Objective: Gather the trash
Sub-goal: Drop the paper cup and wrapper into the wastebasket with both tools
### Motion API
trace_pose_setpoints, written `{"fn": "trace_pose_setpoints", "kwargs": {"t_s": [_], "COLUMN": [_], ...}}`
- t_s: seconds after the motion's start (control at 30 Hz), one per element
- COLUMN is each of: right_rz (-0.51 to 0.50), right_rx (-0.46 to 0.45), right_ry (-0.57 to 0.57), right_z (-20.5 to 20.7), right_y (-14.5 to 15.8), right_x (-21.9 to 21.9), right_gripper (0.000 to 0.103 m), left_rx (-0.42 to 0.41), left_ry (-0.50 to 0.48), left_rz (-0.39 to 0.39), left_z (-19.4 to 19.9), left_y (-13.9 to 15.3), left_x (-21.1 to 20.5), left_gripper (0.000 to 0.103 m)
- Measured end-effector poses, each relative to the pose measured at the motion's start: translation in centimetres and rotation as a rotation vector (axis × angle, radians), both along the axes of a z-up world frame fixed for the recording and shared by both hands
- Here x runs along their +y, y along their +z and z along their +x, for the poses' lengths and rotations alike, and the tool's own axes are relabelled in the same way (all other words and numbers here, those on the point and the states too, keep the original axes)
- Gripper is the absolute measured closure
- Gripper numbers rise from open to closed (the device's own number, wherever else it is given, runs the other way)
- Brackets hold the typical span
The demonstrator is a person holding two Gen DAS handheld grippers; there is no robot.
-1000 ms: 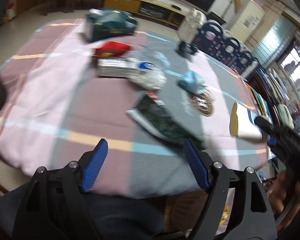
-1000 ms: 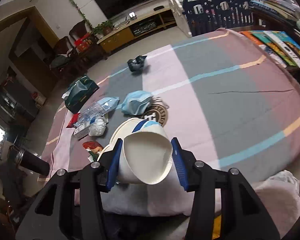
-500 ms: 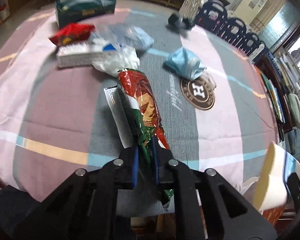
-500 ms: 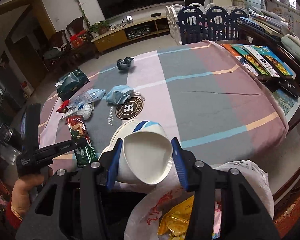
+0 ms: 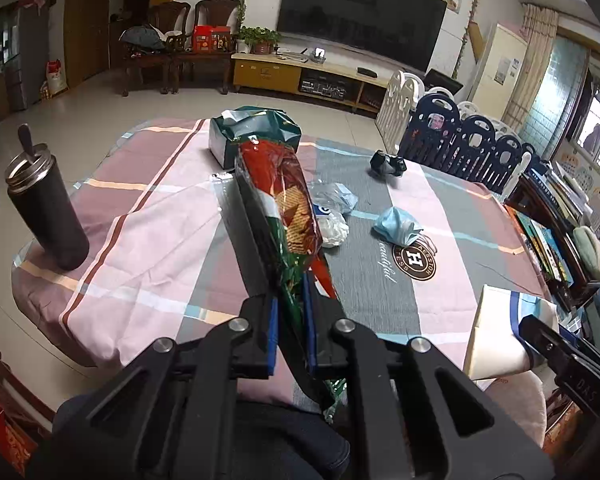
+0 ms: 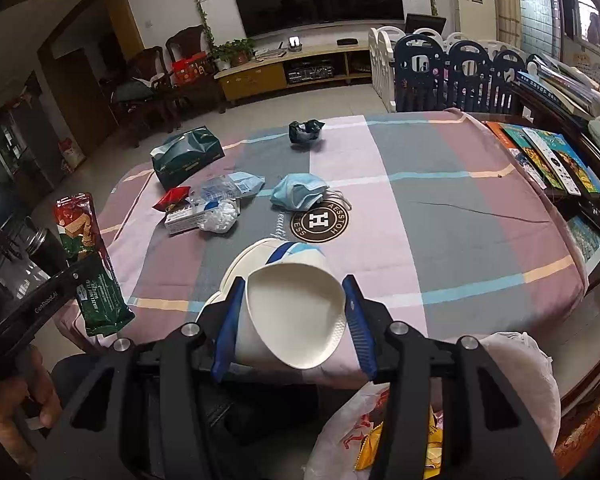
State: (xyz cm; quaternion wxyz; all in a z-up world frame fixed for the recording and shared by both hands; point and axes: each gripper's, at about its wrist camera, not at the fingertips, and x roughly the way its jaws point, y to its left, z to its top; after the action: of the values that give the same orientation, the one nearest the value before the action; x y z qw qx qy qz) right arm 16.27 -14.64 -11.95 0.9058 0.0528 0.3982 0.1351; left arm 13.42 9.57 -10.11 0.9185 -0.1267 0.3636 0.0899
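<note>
A table [image 6: 440, 216] under a cloth checked in pink, grey and mauve fills both views. At its near edge, below the right gripper, hangs a white plastic bag [image 6: 516, 364] with a yellow wrapper showing in its mouth. On the far left part of the cloth lies a dark green tissue pack [image 6: 188, 156], and at the left edge stands a black flask [image 5: 46, 208] with a steel rim. The left gripper [image 5: 290, 330] is clamped on the lower end of a long red and green wafer wrapper [image 5: 288, 204], which is raised clear of the table and slants up and away from the fingers; the right view shows it off the table's left edge. The right gripper [image 6: 294, 324] squeezes a crushed white paper cup [image 6: 288, 304] with a blue stripe, held sideways over the near edge with its base toward the camera. Mid-table, a blue face mask [image 6: 300, 194] touches the round brown logo. Left of it cluster a clear plastic wrapper [image 6: 228, 188], a flat white box [image 6: 184, 218], a white wad [image 6: 222, 216] and a small red packet [image 6: 172, 198]. A crumpled dark wrapper [image 6: 305, 131] sits alone at the far side.
</note>
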Motion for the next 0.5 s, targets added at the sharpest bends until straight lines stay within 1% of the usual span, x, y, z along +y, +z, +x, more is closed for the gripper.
{"fn": "trace_pose_setpoints", "kwargs": {"t_s": [0.17, 0.33, 0.5], "right_rz": [-0.035, -0.064, -0.064], "right_rx": [-0.020, -0.030, -0.036], "right_ry": [0.026, 0.042, 0.004], "right_z": [-0.4, -0.7, -0.7], "right_y": [0.6, 0.7, 1.0], "right_x": [1.7, 3.0, 1.8], "right_gripper": [0.054, 0.054, 0.054], "left_rx": [0.011, -0.001, -0.009], "left_ry": [0.026, 0.051, 0.037], "left_rz": [-0.068, -0.063, -0.052], "left_z": [-0.7, -1.3, -1.7], "left_y": [-0.7, -0.8, -0.5], "left_x": [2.0, 2.8, 2.2], "left_gripper": [0.091, 0.091, 0.091]}}
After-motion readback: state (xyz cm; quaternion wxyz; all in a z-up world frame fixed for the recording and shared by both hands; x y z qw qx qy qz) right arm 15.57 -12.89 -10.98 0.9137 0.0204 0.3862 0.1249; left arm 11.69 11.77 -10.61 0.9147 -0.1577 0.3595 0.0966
